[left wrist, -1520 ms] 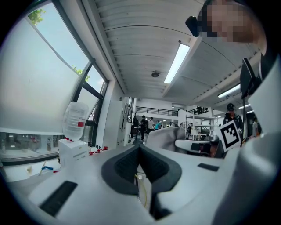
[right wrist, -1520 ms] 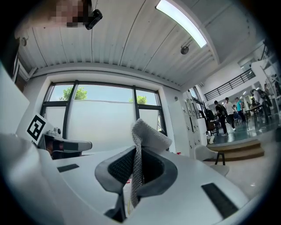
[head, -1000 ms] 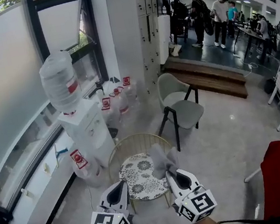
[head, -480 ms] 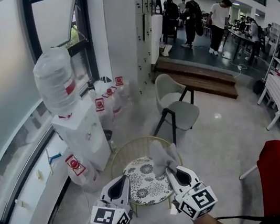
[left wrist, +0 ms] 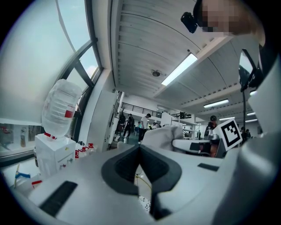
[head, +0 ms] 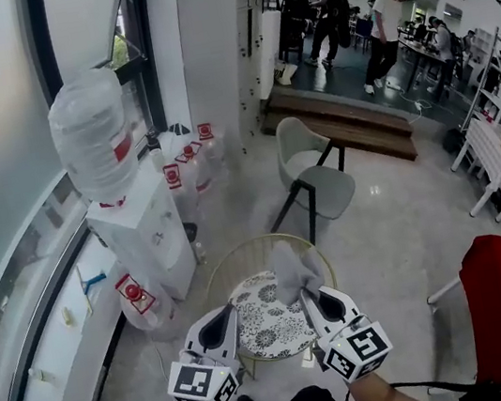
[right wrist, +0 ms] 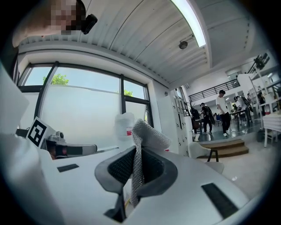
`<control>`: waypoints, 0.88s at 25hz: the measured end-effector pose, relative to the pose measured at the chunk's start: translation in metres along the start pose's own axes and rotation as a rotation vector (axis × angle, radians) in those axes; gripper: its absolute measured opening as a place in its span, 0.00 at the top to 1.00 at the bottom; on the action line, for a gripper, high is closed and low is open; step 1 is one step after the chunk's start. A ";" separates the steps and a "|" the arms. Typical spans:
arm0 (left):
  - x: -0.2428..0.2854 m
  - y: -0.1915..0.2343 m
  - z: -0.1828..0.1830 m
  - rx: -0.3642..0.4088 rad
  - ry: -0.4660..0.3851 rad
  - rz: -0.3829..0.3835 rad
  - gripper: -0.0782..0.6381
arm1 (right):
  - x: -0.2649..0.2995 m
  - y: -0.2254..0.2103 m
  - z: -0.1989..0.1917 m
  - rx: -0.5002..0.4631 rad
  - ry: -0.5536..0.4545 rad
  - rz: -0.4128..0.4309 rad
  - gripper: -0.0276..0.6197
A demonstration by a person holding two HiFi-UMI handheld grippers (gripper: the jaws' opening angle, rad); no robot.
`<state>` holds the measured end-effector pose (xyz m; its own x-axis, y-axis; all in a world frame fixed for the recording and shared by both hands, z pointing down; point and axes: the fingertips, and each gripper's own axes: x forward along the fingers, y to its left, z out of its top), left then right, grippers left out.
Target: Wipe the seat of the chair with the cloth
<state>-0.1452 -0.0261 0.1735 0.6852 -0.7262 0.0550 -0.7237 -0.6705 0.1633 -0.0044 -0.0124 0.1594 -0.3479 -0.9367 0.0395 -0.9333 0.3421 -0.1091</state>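
1. Polished grey floor point(head: 401, 246) of an open office hall is stretching out under everything. A white water dispenser with an upturned bottle point(head: 132, 229) is standing off the left tool's outer side, and people are milling far ahead.
2. Round gold-wire chair point(head: 228, 263) is sitting just ahead of and below both tools' tips, with its flower-patterned seat cushion point(head: 267, 325) facing up between them.
3. Right gripper point(head: 313, 302) is pinching a grey knitted cloth point(head: 292, 269). Its jaws are closed on one fold, and the rest is bunching above the tips, clear of the seat.
4. Left gripper point(head: 223, 319) is carrying nothing, with its jaws pressed together, and is hovering beside its partner.
5. Judgement: wiping is not yet under way.
   - The right tool needs tipping down so that loose cloth, not hard jaw tips, is meeting the cushion.
   - Overlapping sweeps from the far rim back toward the holder should be covering the whole seat.
   - Pressure wants staying light, since the cushion may be sliding on its wire frame.
   - The free left tool could be steadying the rim.
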 end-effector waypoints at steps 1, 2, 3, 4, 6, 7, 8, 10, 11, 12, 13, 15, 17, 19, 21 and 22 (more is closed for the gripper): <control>0.002 0.004 -0.002 -0.001 0.002 -0.003 0.88 | 0.004 0.000 -0.003 0.004 0.002 -0.003 0.92; 0.005 0.008 -0.005 -0.004 0.007 -0.004 0.88 | 0.008 -0.001 -0.006 0.008 0.007 -0.002 0.92; 0.007 0.012 -0.010 -0.012 0.015 -0.002 0.88 | 0.013 -0.002 -0.010 0.012 0.013 0.001 0.92; 0.010 0.015 -0.015 -0.023 0.026 0.001 0.88 | 0.019 -0.002 -0.015 0.016 0.021 0.008 0.92; 0.016 0.023 -0.027 -0.042 0.056 0.012 0.88 | 0.029 -0.004 -0.027 0.025 0.039 0.028 0.92; 0.020 0.027 -0.033 -0.049 0.073 0.023 0.88 | 0.035 -0.006 -0.034 0.033 0.050 0.040 0.92; 0.024 0.031 -0.039 -0.055 0.086 0.035 0.88 | 0.041 -0.008 -0.041 0.044 0.062 0.052 0.92; 0.035 0.037 -0.048 -0.067 0.100 0.053 0.88 | 0.055 -0.017 -0.054 0.055 0.082 0.073 0.92; 0.044 0.040 -0.051 -0.073 0.101 0.058 0.88 | 0.063 -0.024 -0.059 0.055 0.087 0.081 0.92; 0.054 0.043 -0.055 -0.077 0.101 0.060 0.88 | 0.072 -0.032 -0.064 0.054 0.091 0.089 0.92; 0.064 0.047 -0.059 -0.079 0.104 0.062 0.88 | 0.082 -0.039 -0.071 0.055 0.095 0.096 0.92; 0.082 0.052 -0.069 -0.080 0.111 0.069 0.88 | 0.100 -0.052 -0.086 0.059 0.112 0.117 0.92; 0.095 0.058 -0.081 -0.090 0.127 0.087 0.88 | 0.115 -0.059 -0.105 0.067 0.140 0.146 0.92; 0.104 0.065 -0.100 -0.114 0.159 0.113 0.88 | 0.126 -0.064 -0.127 0.083 0.178 0.172 0.92; 0.114 0.072 -0.122 -0.140 0.195 0.137 0.88 | 0.135 -0.070 -0.150 0.100 0.210 0.189 0.92; 0.119 0.076 -0.133 -0.151 0.211 0.147 0.88 | 0.140 -0.074 -0.161 0.107 0.226 0.197 0.92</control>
<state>-0.1075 -0.1432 0.3236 0.5871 -0.7557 0.2902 -0.8071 -0.5186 0.2824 0.0012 -0.1569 0.3328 -0.5432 -0.8086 0.2261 -0.8355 0.4941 -0.2403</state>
